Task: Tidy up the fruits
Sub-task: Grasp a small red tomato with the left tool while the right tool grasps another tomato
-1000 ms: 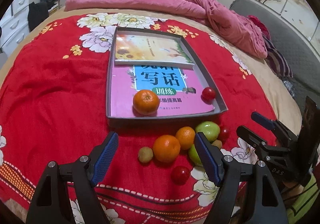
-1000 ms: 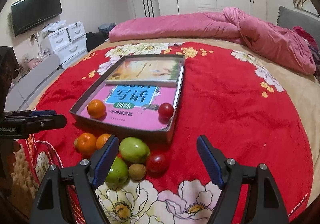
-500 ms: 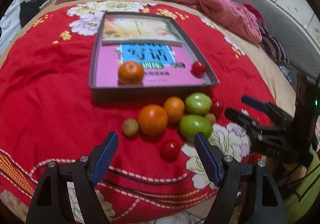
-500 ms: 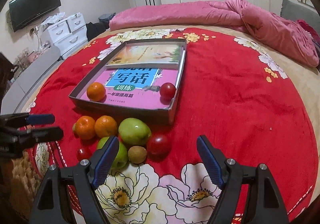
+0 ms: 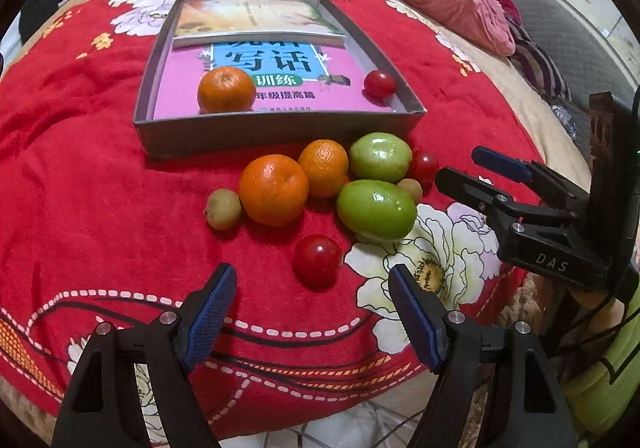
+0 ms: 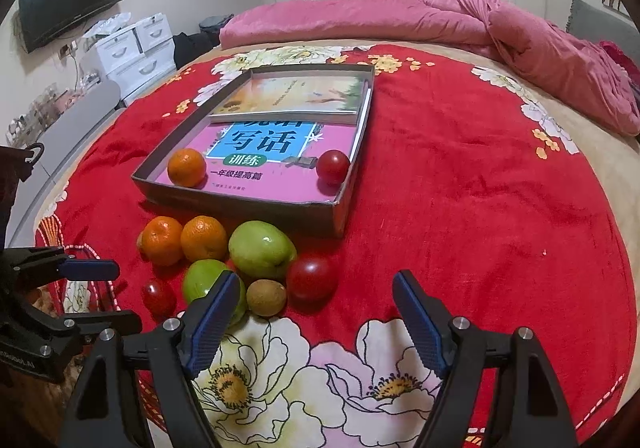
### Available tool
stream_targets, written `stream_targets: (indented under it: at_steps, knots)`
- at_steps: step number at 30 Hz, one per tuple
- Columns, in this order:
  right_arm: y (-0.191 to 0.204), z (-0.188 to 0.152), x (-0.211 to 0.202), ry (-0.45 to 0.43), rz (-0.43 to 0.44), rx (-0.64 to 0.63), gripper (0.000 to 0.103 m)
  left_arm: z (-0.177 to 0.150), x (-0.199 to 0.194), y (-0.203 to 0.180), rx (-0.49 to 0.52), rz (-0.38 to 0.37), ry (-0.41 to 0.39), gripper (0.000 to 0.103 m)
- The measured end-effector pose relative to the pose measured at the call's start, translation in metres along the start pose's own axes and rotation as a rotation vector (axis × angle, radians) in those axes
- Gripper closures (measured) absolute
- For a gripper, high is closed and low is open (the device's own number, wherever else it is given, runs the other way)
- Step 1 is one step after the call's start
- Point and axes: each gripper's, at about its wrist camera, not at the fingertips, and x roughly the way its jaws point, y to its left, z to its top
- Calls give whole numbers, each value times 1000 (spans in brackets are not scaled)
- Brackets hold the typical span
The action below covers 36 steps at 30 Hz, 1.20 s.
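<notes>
A red blanket (image 5: 100,184) covers the bed. On it lies a grey tray (image 5: 280,130) lined with books; inside, an orange (image 5: 226,89) sits near left and a red tomato (image 5: 379,84) near right.

Just in front of the tray the loose fruit clusters. From left: a small kiwi (image 5: 223,209), touching a big orange (image 5: 274,190), then a second orange (image 5: 323,168), two green apples, one far (image 5: 380,157) and one near (image 5: 376,210), with another kiwi (image 5: 411,189) and a tomato (image 5: 424,165) tucked at their right. A lone tomato (image 5: 317,261) lies nearest, apart from the pile.

The left gripper (image 5: 310,306) hangs above the blanket just short of that lone tomato, fingers spread, nothing between them. The right gripper (image 6: 316,312) sits at the pile's right, fingers likewise released and empty, its left finger (image 6: 214,312) overlapping the near apple in its own view.
</notes>
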Motion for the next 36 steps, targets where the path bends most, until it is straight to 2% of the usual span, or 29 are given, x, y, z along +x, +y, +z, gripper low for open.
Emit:
stream_targets:
  at_steps: [5, 8, 13, 20, 25, 36]
  knots:
    - [-5, 0, 7, 21, -13, 6, 31, 0, 5, 0, 0, -6, 3, 24]
    - [-10, 0, 13, 41, -3, 24, 37, 1, 7, -1, 9, -8, 4, 31]
    - [-11, 0, 14, 40, -1, 13, 42, 0, 9, -2, 11, -11, 7, 37]
    - [-4, 0, 16, 46, 13, -35, 58, 1, 10, -2, 14, -10, 6, 42]
    - [2, 0, 19, 54, 25, -71, 63, 2, 14, -3, 17, -7, 14, 47]
    - [-5, 4, 34, 92, 67, -76, 64, 2, 19, 0, 8, -6, 20, 49]
